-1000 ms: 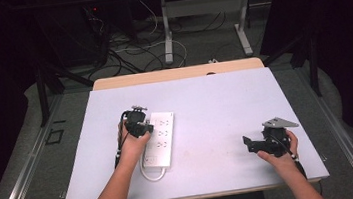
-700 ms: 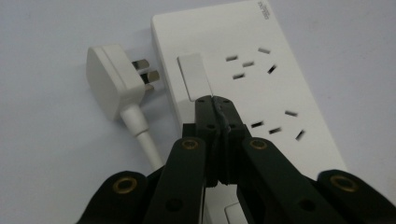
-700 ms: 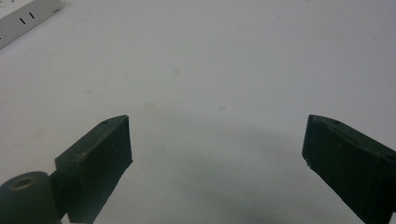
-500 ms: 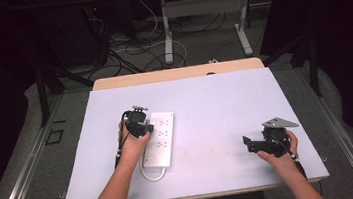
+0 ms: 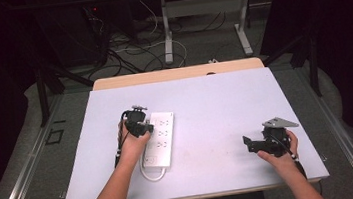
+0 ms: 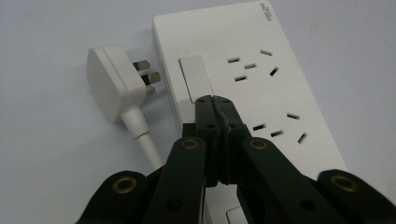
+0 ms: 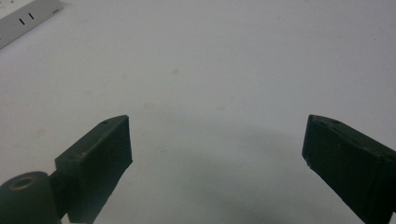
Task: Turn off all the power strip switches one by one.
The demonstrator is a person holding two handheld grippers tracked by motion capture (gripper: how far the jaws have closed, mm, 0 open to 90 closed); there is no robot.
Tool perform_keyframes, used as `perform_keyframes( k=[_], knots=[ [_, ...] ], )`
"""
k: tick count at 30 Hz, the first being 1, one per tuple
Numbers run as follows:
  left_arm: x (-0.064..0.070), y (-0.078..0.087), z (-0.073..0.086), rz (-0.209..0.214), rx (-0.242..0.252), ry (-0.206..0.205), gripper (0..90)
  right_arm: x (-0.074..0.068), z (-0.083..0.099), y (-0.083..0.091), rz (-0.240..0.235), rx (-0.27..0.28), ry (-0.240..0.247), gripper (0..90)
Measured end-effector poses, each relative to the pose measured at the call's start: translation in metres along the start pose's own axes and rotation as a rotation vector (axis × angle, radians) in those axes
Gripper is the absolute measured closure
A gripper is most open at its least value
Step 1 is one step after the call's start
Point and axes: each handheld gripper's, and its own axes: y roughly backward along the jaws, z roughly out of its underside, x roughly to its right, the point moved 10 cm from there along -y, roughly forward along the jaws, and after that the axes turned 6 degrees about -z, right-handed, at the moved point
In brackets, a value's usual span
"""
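Note:
A white power strip [image 5: 162, 137] lies on the left half of the table, its long side running away from me. In the left gripper view its white rocker switch [image 6: 195, 77] sits at the near end, and its own white plug [image 6: 112, 84] lies unplugged on the table beside it, prongs toward the strip. My left gripper [image 5: 146, 128] is shut with nothing in it; its tips [image 6: 214, 101] are just at the lower edge of the switch. My right gripper [image 5: 248, 142] rests at the table's right, open and empty [image 7: 217, 135], aimed left toward the strip's corner [image 7: 23, 16].
The white table top [image 5: 215, 105] stretches bare between the two grippers. The strip's cord [image 5: 153, 175] loops near the front edge. Beyond the table are a wooden edge [image 5: 176, 73], desk legs and floor cables [image 5: 133, 49].

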Motion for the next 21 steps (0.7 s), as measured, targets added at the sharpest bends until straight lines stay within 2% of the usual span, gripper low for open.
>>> perform_keyframes(
  k=[2, 3, 4, 5, 7, 8, 9, 12, 13, 14, 16, 21],
  knots=[
    [0.001, 0.000, 0.000, 0.000, -0.003, 0.016, 90.0, 0.000, 0.000, 0.000, 0.003, -0.002, 0.001, 7.6],
    [0.000, -0.001, -0.002, 0.001, -0.012, -0.007, 90.0, 0.000, 0.000, 0.000, 0.003, -0.002, 0.000, 7.6],
    [0.001, -0.001, -0.002, -0.005, -0.014, 0.008, 90.0, 0.000, 0.000, 0.000, 0.002, -0.003, 0.000, 7.7],
    [0.000, -0.002, -0.003, -0.002, -0.017, -0.010, 90.0, 0.000, 0.000, 0.000, 0.000, -0.002, 0.000, 7.7],
    [0.000, -0.002, -0.005, -0.003, -0.016, -0.010, 90.0, 0.000, 0.000, 0.000, 0.001, -0.001, -0.001, 7.7],
    [0.001, -0.002, -0.007, -0.008, -0.017, 0.005, 90.0, 0.000, 0.000, 0.000, 0.001, -0.001, 0.001, 7.6],
    [0.000, -0.002, -0.009, -0.007, -0.012, -0.012, 90.0, 0.000, 0.000, 0.000, 0.000, -0.001, 0.000, 7.7],
    [0.000, -0.001, -0.013, -0.013, -0.012, -0.003, 90.0, 0.001, 0.000, -0.001, 0.000, -0.002, 0.002, 7.7],
    [-0.001, 0.000, -0.015, -0.014, -0.008, -0.015, 90.0, 0.001, 0.001, -0.001, 0.000, -0.003, 0.003, 7.7],
    [-0.001, 0.000, -0.017, -0.015, -0.003, 0.001, 90.0, 0.001, 0.001, -0.001, 0.001, -0.003, 0.004, 7.7],
    [-0.002, 0.001, -0.021, -0.014, 0.000, -0.013, 90.0, 0.000, 0.001, -0.001, 0.000, -0.004, 0.000, 7.7],
    [-0.004, 0.003, -0.029, -0.022, 0.006, -0.004, 90.0, 0.000, 0.001, -0.001, -0.001, -0.003, -0.003, 7.7]
  ],
)
